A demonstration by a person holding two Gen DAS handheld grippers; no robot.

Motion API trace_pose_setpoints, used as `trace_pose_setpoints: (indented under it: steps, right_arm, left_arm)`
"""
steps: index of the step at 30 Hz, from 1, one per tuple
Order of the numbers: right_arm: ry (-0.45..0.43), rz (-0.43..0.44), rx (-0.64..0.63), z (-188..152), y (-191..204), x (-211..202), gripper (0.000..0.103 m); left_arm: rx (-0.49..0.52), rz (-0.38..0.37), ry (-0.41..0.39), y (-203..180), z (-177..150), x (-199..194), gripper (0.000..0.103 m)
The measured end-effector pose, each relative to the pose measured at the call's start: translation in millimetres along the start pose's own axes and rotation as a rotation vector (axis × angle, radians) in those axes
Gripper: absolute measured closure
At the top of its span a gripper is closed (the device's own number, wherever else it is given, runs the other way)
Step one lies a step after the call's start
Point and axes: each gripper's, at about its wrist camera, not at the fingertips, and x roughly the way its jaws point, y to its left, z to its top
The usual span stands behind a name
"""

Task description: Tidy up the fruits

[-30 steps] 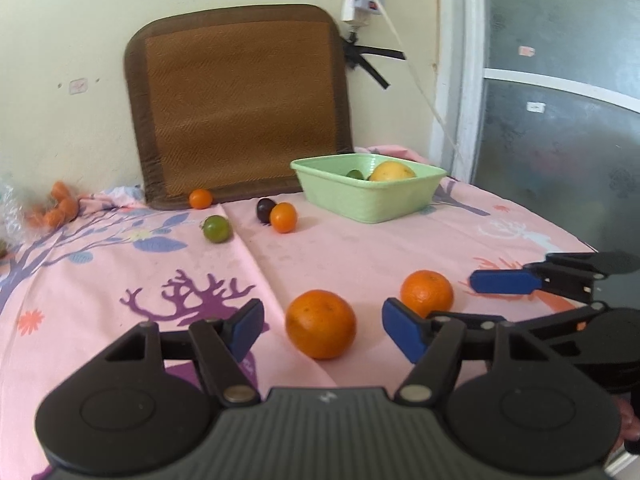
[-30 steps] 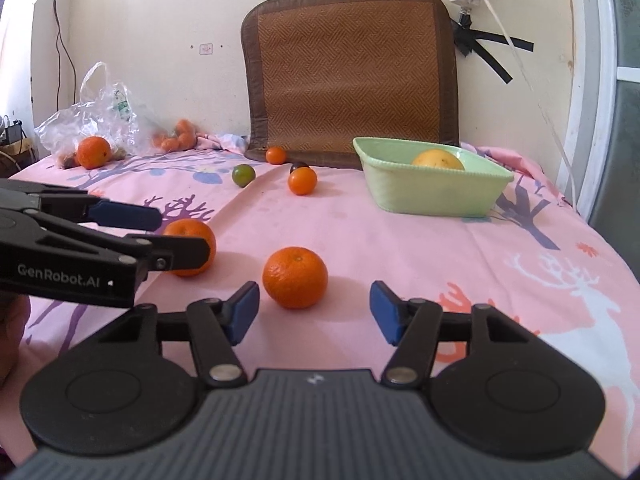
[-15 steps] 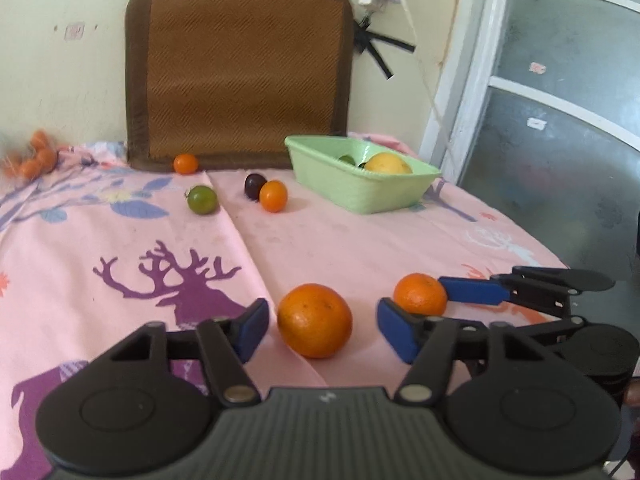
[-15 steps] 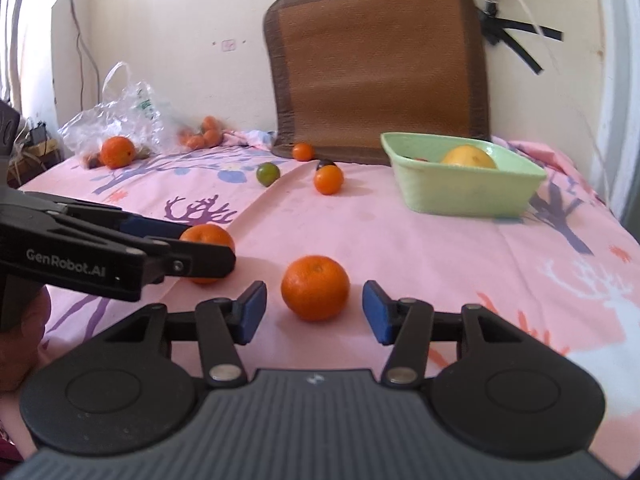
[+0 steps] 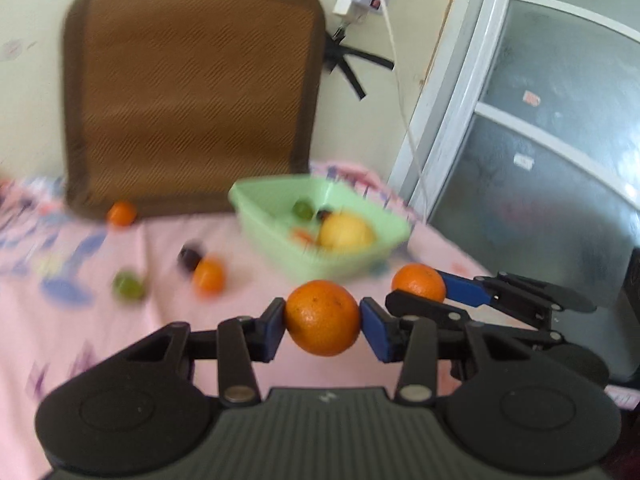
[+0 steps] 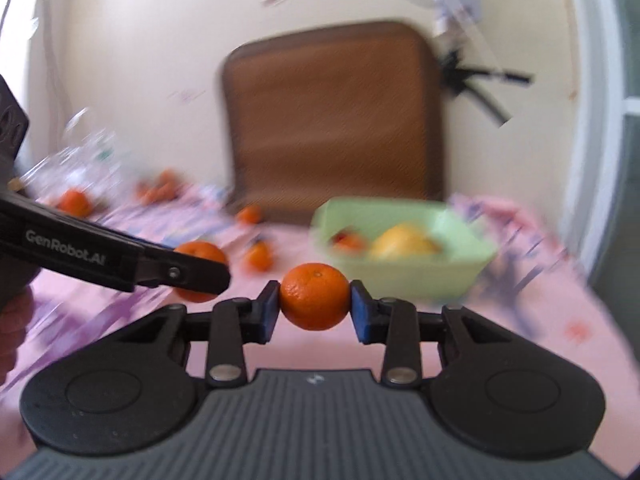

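My left gripper point(image 5: 322, 320) is shut on a large orange point(image 5: 322, 316) and holds it above the pink tablecloth. My right gripper point(image 6: 314, 303) is shut on a smaller orange point(image 6: 314, 295), also lifted; it shows in the left wrist view point(image 5: 418, 282) too. The green basket point(image 5: 280, 236) stands ahead, holding a yellow fruit point(image 5: 346, 233), a green one and small dark and orange ones. It also shows in the right wrist view point(image 6: 464, 268).
Loose on the cloth: a small orange point(image 5: 209, 276), a dark fruit point(image 5: 189, 257), a green fruit point(image 5: 128, 285), another orange point(image 5: 121, 213) by the brown cushion point(image 5: 188, 92). A plastic bag with fruit point(image 6: 76, 176) lies far left. A glass door point(image 5: 540, 152) is at right.
Both grippers closed on their oranges and lifted them off the cloth. Both views rose and moved toward the green basket, with motion blur.
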Motion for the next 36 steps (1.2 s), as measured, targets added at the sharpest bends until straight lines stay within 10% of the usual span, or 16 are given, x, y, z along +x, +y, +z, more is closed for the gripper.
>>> trace_pose_setpoints:
  steps: [7,18,26,36]
  right_arm:
    - [-0.018,-0.179,0.07,22.0,-55.1,58.3,0.063]
    - [-0.033,-0.227,0.115,7.2,-75.5,78.4,0.051]
    - [-0.15,-0.258,0.206,10.0,-94.1,56.0,0.051]
    - [-0.198,-0.21,0.301,9.7,-85.7,35.8,0.052]
  left_arm:
    - [-0.111,0.01,0.05,6.0,66.8,93.3,0.062]
    - [-0.231,0.07,0.092,24.5,69.7,160.2,0.053]
    - [-0.372,-0.012,-0.045,60.7,46.2,63.2,0.052]
    - [-0.439,0.303,-0.073,139.2,-27.1,-39.1,0.052]
